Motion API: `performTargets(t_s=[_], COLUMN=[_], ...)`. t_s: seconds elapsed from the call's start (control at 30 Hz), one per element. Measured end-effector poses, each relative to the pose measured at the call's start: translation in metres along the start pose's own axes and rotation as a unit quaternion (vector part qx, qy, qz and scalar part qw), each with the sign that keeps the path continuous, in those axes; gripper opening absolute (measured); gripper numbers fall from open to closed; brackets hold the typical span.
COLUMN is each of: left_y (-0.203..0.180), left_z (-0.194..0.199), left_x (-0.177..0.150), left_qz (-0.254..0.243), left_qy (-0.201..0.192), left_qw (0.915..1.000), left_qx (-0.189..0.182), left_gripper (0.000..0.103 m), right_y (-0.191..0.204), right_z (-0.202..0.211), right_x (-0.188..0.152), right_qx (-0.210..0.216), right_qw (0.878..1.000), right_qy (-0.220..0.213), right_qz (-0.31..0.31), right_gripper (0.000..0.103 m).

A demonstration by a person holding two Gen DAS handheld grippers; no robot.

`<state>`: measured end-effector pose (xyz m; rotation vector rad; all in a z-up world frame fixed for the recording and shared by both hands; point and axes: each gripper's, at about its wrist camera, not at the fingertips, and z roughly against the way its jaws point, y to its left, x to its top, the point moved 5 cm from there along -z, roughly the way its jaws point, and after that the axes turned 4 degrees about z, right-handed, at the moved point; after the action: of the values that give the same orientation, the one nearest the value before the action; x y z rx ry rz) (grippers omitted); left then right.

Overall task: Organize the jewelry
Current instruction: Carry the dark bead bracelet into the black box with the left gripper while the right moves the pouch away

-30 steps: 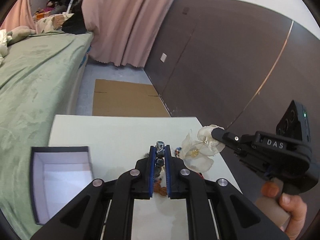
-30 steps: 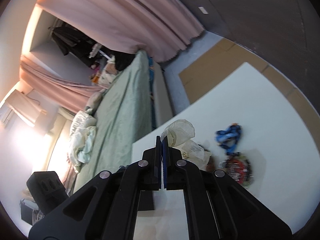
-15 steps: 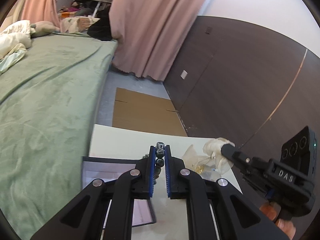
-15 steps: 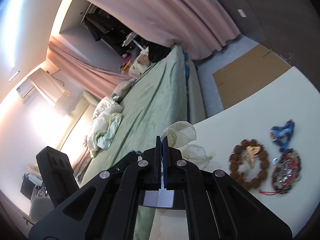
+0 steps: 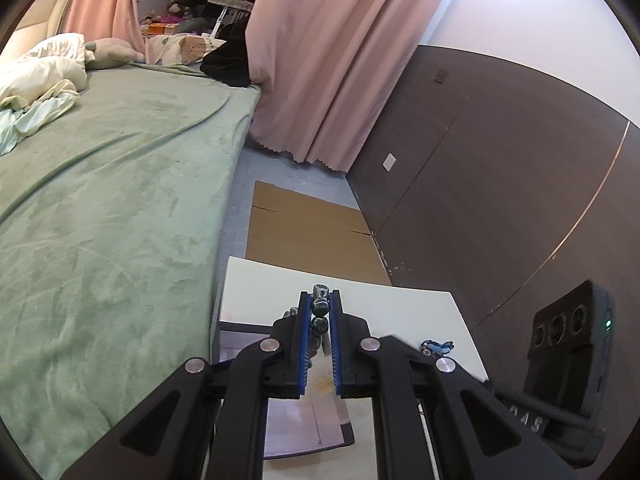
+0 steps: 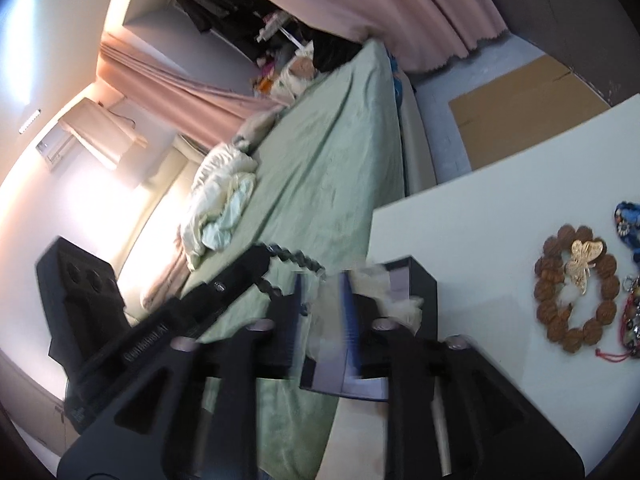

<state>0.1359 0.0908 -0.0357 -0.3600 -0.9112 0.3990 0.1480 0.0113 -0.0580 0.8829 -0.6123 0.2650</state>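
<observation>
1. Because the dark beaded bracelet [image 5: 319, 312] is a string of hard round beads on a cord, I judge it light but floppy: it will sag and swing from whatever bead is pinched, and smooth beads can roll out of a shallow grip. The left hand-held gripper [image 5: 319, 320] has it clamped between its blue pads [image 5: 305, 340], with the rest of the loop dangling, as the right wrist view shows [image 6: 294, 258]. It hangs over the open dark box [image 6: 416, 280] at the tabletop [image 5: 384, 300] edge nearest the green bed [image 5: 112, 216].

2. Pinching across two neighbouring beads, as here, looks like the safest hold; a grip on the cord alone would likely slip.

3. The right hand-held gripper [image 6: 324, 320] stands with its jaws apart over the same box, blurred by motion. The pale gauze pouch [image 6: 400, 304] lies in the box beside it, no longer pinched. Soft and nearly weightless, the pouch would crumple at any hold.

4. Against a second ago, both hand-held grippers have travelled from the middle of the tabletop to the box, the left one carrying the bracelet with it. The right one was then closed on the pouch; now it has opened.

5. Left on the tabletop are the brown wooden-bead bracelet [image 6: 576, 292] with a gold dragonfly brooch [image 6: 582, 260] lying on it, a blue piece [image 6: 628, 224] and a red-corded one [image 6: 630, 328].
</observation>
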Motion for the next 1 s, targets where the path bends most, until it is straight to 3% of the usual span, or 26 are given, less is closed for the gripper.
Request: performTargets(t_s=[0.03, 0.1, 0.2, 0.27, 0.33, 0.37, 0.67, 1.0], left_y=[0.001, 0.002, 0.002, -0.001, -0.003, -0.004, -0.019, -0.052], left_z=[0.000, -0.001, -0.003, -0.005, -0.003, 0.000, 0.000, -0.012], left_x=[0.000, 0.000, -0.002, -0.004, -0.005, -0.005, -0.016, -0.035], left_qz=[0.003, 0.008, 0.010, 0.007, 0.008, 0.010, -0.010, -0.043], left_qy=[0.001, 0.006, 0.013, 0.016, 0.011, -0.001, 0.007, 0.018], left_qw=[1.0000, 0.9999, 0.9998, 0.9998, 0.9999, 0.9999, 0.9999, 0.9989], left_qx=[-0.001, -0.003, -0.006, -0.009, -0.003, -0.005, 0.002, -0.003], left_gripper=[0.007, 0.007, 0.009, 0.017, 0.071, 0.076, 0.078, 0.082], right_y=[-0.001, -0.005, -0.011, -0.015, -0.018, -0.020, -0.041, -0.099], right_z=[0.001, 0.009, 0.021, 0.028, 0.032, 0.035, 0.078, 0.123], right_x=[0.000, 0.002, 0.007, 0.008, 0.009, 0.009, 0.013, 0.014], right_qx=[-0.007, -0.024, -0.046, -0.061, -0.067, -0.069, -0.098, -0.178], right_qw=[1.000, 0.999, 0.998, 0.997, 0.997, 0.997, 0.992, 0.978], right_qy=[-0.003, -0.021, -0.039, -0.045, -0.046, -0.046, -0.077, -0.074], right_qz=[-0.001, -0.002, 0.004, 0.005, 0.001, -0.001, -0.022, -0.080], right_gripper=[0.050, 0.075, 0.079, 0.080, 0.081, 0.081, 0.083, 0.083])
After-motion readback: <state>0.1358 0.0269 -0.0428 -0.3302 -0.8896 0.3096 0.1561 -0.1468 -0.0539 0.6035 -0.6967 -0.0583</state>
